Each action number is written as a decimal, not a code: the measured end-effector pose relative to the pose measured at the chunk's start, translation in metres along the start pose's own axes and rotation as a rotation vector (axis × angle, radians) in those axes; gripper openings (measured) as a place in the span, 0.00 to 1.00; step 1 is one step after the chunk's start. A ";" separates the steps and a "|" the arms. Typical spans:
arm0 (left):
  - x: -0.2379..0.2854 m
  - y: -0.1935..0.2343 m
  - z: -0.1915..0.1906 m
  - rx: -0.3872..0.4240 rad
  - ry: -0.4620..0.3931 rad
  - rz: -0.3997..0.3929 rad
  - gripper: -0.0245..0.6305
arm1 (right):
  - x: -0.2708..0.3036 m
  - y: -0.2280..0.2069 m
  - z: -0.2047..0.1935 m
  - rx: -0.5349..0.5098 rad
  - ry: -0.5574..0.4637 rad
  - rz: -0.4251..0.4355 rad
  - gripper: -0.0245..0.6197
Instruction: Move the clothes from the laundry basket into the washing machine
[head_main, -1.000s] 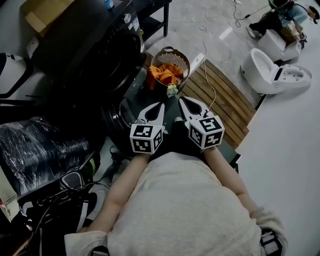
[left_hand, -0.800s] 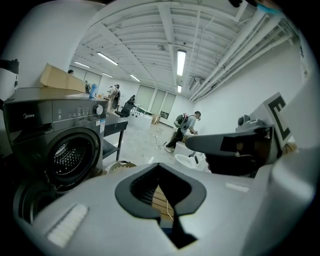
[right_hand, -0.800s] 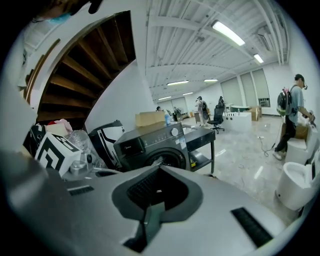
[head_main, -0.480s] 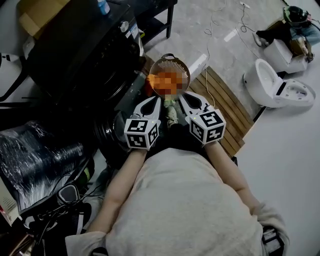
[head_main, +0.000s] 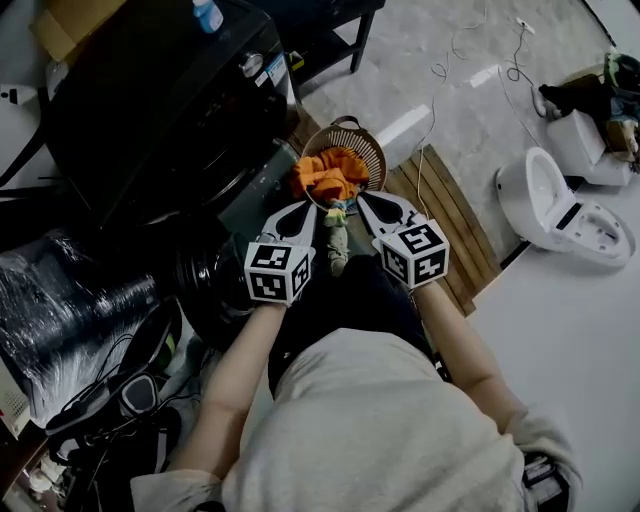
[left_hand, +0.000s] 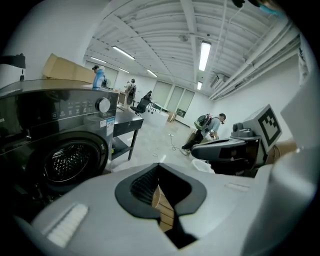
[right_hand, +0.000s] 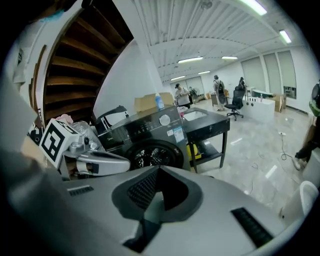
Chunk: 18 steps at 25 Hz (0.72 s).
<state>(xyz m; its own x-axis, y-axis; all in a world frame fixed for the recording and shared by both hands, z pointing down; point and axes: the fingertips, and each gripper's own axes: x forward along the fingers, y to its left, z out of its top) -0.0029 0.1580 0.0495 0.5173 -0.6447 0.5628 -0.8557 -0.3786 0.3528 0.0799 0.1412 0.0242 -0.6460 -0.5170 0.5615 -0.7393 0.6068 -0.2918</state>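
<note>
A round brown laundry basket (head_main: 366, 150) stands on the floor beside the black washing machine (head_main: 150, 110), with orange clothes (head_main: 330, 178) heaped in it. A pale greenish garment (head_main: 336, 238) trails from the basket toward me. My left gripper (head_main: 310, 206) and right gripper (head_main: 363, 199) point side by side at the basket's near rim, both shut and empty. In the left gripper view the machine's round drum (left_hand: 70, 159) shows at left and the right gripper (left_hand: 235, 147) at right. From the right gripper view I see the washing machine (right_hand: 150, 142) ahead and the left gripper (right_hand: 97, 161) at left.
A wooden slat mat (head_main: 455, 215) lies right of the basket, with a cable (head_main: 440, 70) running over the grey floor. A white toilet-like unit (head_main: 560, 210) sits at right. A plastic-wrapped bundle (head_main: 70, 310) lies at left. A blue bottle (head_main: 207, 15) stands on the machine.
Both grippers have moved forward and down together, from well short of the basket to its near rim. Their jaws stayed shut.
</note>
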 end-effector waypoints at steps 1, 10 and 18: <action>0.007 0.004 -0.001 0.001 0.010 0.004 0.05 | 0.007 -0.006 -0.004 0.000 0.020 0.002 0.05; 0.082 0.057 -0.054 -0.124 0.119 0.007 0.05 | 0.100 -0.058 -0.065 0.007 0.185 0.014 0.05; 0.165 0.105 -0.141 -0.163 0.115 -0.055 0.05 | 0.212 -0.115 -0.188 0.117 0.335 0.030 0.06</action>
<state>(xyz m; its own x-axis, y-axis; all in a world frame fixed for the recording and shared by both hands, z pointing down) -0.0049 0.1058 0.2849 0.5694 -0.5426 0.6176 -0.8173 -0.2923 0.4966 0.0636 0.0758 0.3223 -0.5838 -0.2614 0.7687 -0.7504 0.5354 -0.3878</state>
